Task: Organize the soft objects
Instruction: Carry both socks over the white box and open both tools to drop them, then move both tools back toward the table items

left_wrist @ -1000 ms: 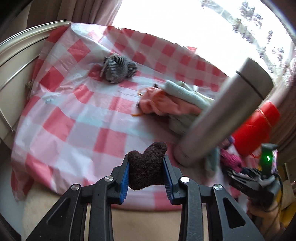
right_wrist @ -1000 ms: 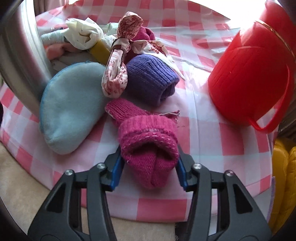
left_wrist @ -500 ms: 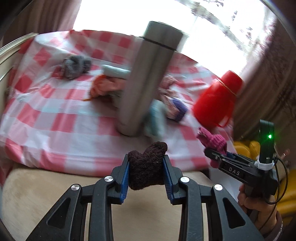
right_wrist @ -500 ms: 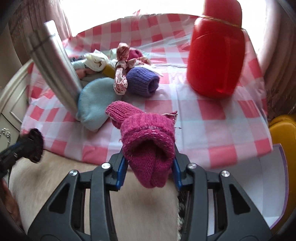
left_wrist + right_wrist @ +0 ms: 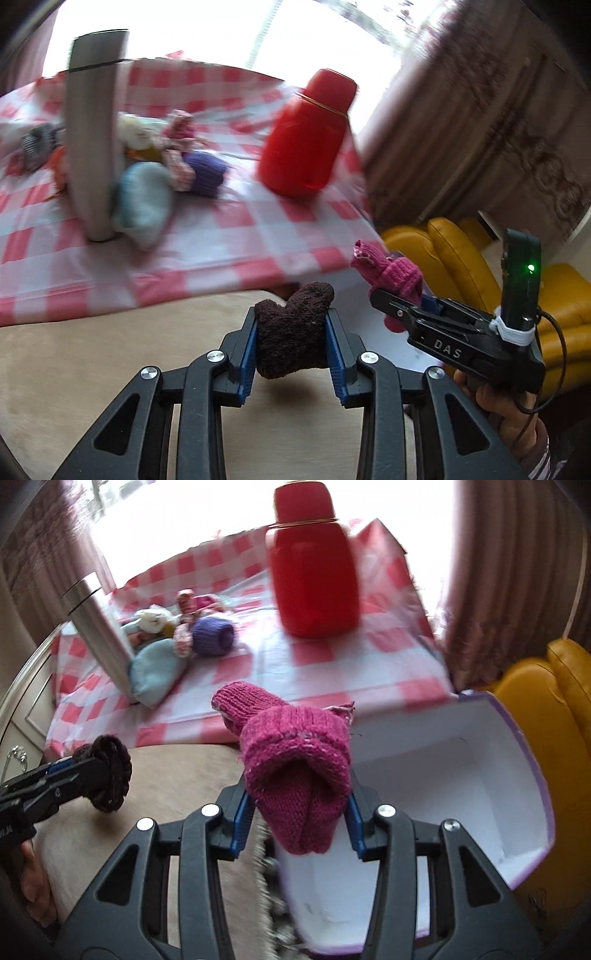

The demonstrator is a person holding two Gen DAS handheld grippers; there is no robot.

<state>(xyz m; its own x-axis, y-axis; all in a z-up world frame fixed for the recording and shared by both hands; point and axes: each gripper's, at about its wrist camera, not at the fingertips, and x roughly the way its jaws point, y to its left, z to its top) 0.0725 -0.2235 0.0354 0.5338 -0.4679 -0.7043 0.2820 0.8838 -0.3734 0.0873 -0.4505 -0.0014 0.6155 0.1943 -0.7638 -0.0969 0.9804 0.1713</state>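
My left gripper is shut on a dark brown rolled sock, held above the beige carpet in front of the table. It also shows in the right wrist view. My right gripper is shut on a magenta knitted sock, held over the near edge of an open white box on the floor. The magenta sock shows in the left wrist view too. A purple sock, a light blue soft piece and other soft items lie on the checked tablecloth.
A steel flask and a red flask stand on the table. A grey sock lies far left. A yellow armchair stands right of the box. A cabinet is at the left.
Both grippers have pulled back from the table and swung right, each still holding its sock. The white box has come into view under the right gripper.
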